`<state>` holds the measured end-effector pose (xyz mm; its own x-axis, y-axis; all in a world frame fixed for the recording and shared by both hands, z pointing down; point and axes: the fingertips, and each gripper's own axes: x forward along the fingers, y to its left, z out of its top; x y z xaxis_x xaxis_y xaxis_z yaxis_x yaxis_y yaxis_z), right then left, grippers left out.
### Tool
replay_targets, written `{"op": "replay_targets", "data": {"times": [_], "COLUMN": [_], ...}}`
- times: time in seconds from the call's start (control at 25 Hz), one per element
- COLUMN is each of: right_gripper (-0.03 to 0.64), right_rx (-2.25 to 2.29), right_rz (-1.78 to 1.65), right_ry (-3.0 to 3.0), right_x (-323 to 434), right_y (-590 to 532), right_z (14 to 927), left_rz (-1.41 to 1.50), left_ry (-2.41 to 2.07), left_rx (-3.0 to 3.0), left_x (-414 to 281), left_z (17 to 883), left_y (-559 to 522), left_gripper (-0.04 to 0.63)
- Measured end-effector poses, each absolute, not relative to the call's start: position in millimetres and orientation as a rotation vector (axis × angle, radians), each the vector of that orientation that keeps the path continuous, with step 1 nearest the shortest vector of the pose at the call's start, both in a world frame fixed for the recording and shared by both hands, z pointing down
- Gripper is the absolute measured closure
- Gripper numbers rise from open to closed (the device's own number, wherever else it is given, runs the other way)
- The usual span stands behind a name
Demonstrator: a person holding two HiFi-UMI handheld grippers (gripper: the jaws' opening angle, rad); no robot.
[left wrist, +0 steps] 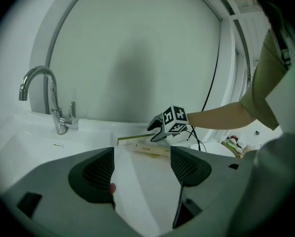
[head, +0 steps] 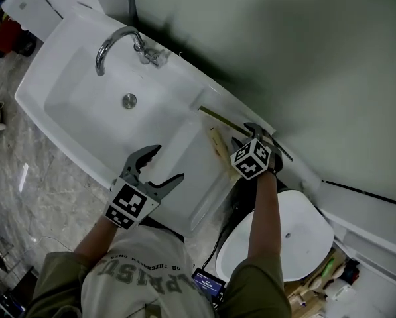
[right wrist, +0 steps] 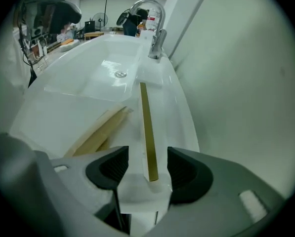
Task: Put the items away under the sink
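My left gripper wide open, nothing between its fingers, above the sink ledge, my right gripper open astride the near end of a long olive box by the wall, pads not touching it, tan pack just beside, print unreadable

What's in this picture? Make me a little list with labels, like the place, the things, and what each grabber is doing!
Place: white ceramic sink with a curved chrome tap
Things: long thin olive-green box and pale beige flat packet, both lying on the sink's ledge
Left gripper: open, empty, above the ledge
Right gripper: open, jaws on either side of the olive-green box's near end, not closed on it
Put away yet: no
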<state>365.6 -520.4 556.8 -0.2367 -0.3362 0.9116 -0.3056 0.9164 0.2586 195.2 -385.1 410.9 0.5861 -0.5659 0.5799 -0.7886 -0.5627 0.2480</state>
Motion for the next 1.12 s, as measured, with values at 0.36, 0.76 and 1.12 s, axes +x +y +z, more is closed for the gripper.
{"op": "replay_targets", "data": {"times": [0.36, 0.76, 1.12], "right_gripper": [0.442, 0.546, 0.546], "right_rx": [0.323, 0.332, 0.457], "right_rz": [-0.020, 0.049, -0.002], "right_ry": [-1.717, -1.722, -1.769], "right_x": [370.3, 374.7, 371.6], "right_y": [-522.1, -522.9, -528.6], "right_z": [582.3, 583.5, 546.1], "left_rz": [0.616, 0.623, 0.624], "left_ry": [-1.075, -1.060, -1.065], "left_rx": [2.317, 2.322, 2.329], "left_x": [193.2, 196.3, 189.0], "left_z": [418.6, 419.8, 416.1], "left_y": [-389.1, -386.8, -372.0], "left_gripper": [0.253, 0.253, 0.253]}}
